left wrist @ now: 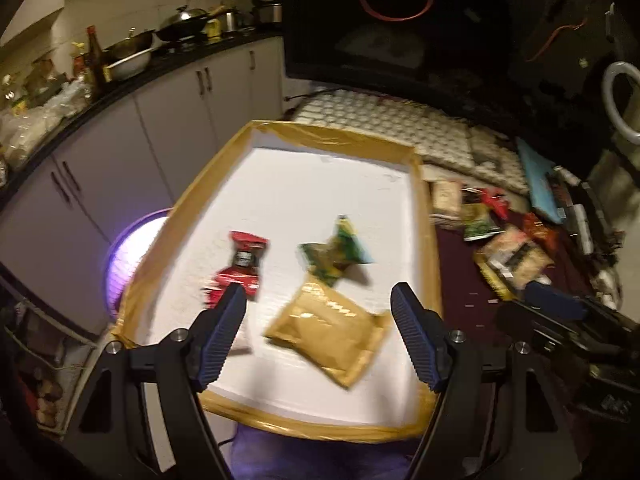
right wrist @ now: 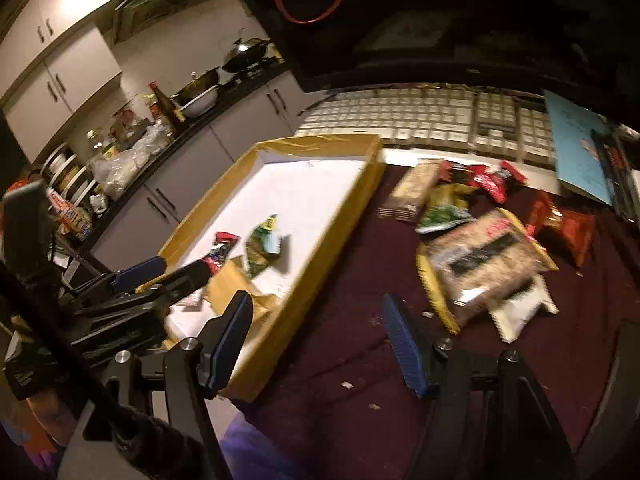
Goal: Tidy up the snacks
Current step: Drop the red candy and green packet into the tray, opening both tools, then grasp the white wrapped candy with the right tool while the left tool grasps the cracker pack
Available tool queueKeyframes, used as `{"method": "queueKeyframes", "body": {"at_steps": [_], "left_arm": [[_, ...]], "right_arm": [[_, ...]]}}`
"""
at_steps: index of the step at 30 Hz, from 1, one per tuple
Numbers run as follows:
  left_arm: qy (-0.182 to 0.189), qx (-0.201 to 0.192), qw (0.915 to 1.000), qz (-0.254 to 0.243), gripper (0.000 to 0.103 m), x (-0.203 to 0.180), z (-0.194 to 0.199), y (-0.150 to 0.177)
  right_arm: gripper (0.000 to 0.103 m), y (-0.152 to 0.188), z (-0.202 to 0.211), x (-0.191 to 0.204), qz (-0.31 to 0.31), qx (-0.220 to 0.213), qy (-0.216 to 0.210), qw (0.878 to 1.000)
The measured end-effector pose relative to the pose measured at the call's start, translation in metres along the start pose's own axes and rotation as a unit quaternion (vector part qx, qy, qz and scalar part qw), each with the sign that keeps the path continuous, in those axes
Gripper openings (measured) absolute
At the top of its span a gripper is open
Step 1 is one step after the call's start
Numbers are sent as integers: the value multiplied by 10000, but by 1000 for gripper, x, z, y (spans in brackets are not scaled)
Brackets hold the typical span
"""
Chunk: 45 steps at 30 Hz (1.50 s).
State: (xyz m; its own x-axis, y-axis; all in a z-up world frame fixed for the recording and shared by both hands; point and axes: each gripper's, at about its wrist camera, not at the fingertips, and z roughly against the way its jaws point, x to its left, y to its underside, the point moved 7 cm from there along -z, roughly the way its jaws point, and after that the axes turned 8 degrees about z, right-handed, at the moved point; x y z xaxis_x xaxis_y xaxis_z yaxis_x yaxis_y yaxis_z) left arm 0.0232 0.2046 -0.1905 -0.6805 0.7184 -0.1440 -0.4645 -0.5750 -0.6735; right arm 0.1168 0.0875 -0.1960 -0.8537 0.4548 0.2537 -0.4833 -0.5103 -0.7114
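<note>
A white tray with a tan taped rim (left wrist: 424, 208) (right wrist: 360, 200) holds a red packet (left wrist: 240, 268) (right wrist: 220, 250), a green packet (left wrist: 336, 256) (right wrist: 262, 250) and a tan pouch (left wrist: 328, 328) (right wrist: 230, 284). My left gripper (left wrist: 318, 300) (right wrist: 176, 266) is open and empty above the tray's near end, over the tan pouch. My right gripper (right wrist: 316, 308) is open and empty over the tray's right rim and the maroon cloth. A loose pile of snacks (right wrist: 484, 256) (left wrist: 512, 256) lies on the cloth to the right of the tray.
A white keyboard (right wrist: 424, 116) and a dark monitor (left wrist: 400, 20) stand behind the tray. A blue book (right wrist: 580, 148) lies at the far right. A kitchen counter with pans and bottles (left wrist: 120, 60) runs along the left.
</note>
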Motion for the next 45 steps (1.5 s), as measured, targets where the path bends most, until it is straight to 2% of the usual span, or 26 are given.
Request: {"method": "queueKeyframes", "body": {"at_steps": [4, 9, 16, 20, 22, 26, 28, 31, 35, 38, 40, 43, 45], "left_arm": [[412, 118, 9989, -164, 77, -22, 3, 12], [710, 237, 9968, -265, 77, -43, 4, 22], [865, 233, 9953, -373, 77, -56, 8, 24], [895, 233, 9944, -508, 77, -63, 9, 24], [887, 190, 9947, -479, 77, -65, 9, 22], [869, 257, 9944, -537, 77, -70, 5, 22], [871, 224, 9944, -563, 77, -72, 5, 21], [868, 231, 9942, -597, 77, -78, 3, 21], [891, 212, 9931, -737, 77, -87, 2, 19], [962, 207, 9914, -861, 77, -99, -1, 14], [1173, 374, 9873, -1002, 78, -112, -8, 11], [1518, 664, 9780, -1265, 79, -137, -26, 3], [1559, 794, 9717, -1586, 80, -157, -44, -1]], "right_arm": [[67, 6, 6, -35, -400, -116, 302, 9987], [67, 24, 8, -64, -723, 44, 559, 9958], [67, 30, 17, -91, -749, 80, 1002, 9921], [67, 34, 11, -107, -1061, 195, 1004, 9891], [63, 35, 7, -114, -1258, 188, 956, 9873], [49, 34, -3, -127, -1697, 166, 946, 9808], [48, 32, -7, -131, -1909, 125, 859, 9778], [46, 29, -11, -136, -2039, 11, 1105, 9727], [19, 31, -11, -128, -1501, 119, 1759, 9728], [17, 38, -5, -133, -1474, 46, 1645, 9753], [17, 45, 4, -138, -1597, -84, 1576, 9745], [17, 48, 12, -140, -1595, -374, 1583, 9737], [17, 52, 15, -143, -1628, -457, 1656, 9716]]}}
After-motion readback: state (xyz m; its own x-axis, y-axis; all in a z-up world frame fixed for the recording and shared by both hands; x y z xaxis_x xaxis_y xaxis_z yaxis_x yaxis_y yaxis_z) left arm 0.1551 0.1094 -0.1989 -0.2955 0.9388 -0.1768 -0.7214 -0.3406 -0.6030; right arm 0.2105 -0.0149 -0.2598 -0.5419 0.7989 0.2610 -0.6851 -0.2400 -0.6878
